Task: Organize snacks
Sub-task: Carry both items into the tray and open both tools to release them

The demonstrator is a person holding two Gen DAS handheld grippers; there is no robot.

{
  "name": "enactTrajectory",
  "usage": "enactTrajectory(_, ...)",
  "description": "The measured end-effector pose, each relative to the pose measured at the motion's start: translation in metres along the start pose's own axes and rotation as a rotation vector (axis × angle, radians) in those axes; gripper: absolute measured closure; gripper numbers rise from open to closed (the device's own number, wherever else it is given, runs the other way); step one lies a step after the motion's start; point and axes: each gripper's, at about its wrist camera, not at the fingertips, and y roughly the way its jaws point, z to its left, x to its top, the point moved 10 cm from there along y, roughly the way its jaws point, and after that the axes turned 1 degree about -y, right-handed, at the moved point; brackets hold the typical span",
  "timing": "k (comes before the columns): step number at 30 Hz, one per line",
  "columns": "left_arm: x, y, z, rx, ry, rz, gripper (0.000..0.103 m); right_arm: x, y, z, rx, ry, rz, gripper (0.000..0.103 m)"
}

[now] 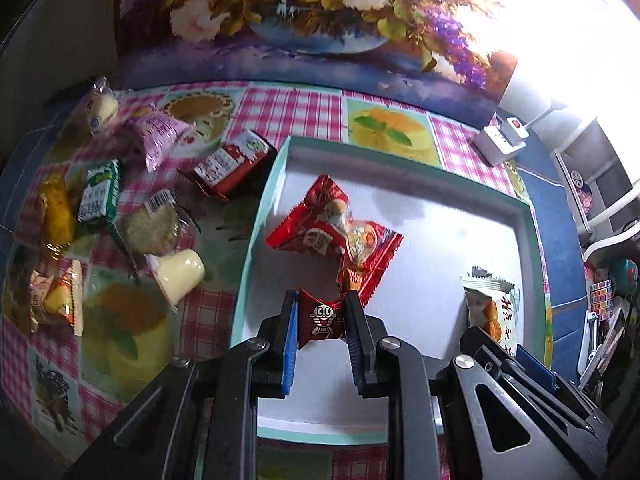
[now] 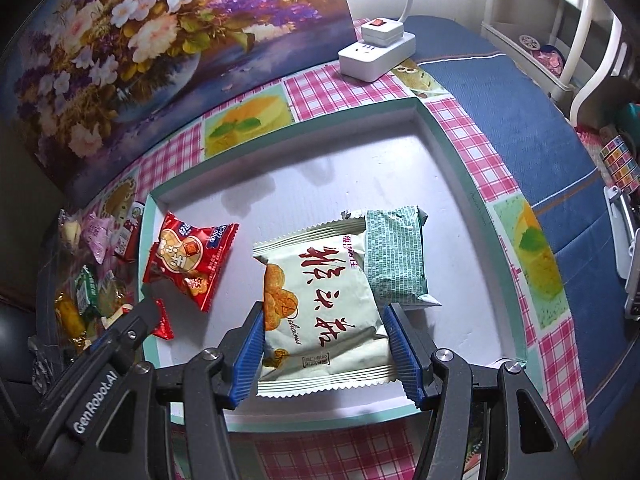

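A large painted picture of flowers in a vase [image 2: 132,40] leans at the back of the counter. A pink checked cloth with fruit squares [image 2: 328,84] covers the counter. A white power strip [image 2: 376,54] stands beside bright lamp light [image 1: 580,20].

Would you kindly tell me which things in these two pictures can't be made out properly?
- Green packet, right wrist view: the cream packet covers its left part.
- Small red packet, left wrist view: its sides sit behind the left gripper's fingers.
- Loose snacks, right wrist view: tiny, dark, partly behind the left gripper.
- Cream packet in the left wrist view: the right gripper hides its lower part.
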Motion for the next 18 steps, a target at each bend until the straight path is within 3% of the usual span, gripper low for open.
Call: enactTrajectory(18,-0.008,0.015,0.001,-0.033,-0.027,0.069,0.079,-0.001,0.006,0.005,-0.044,-0.027,0.023,0.041)
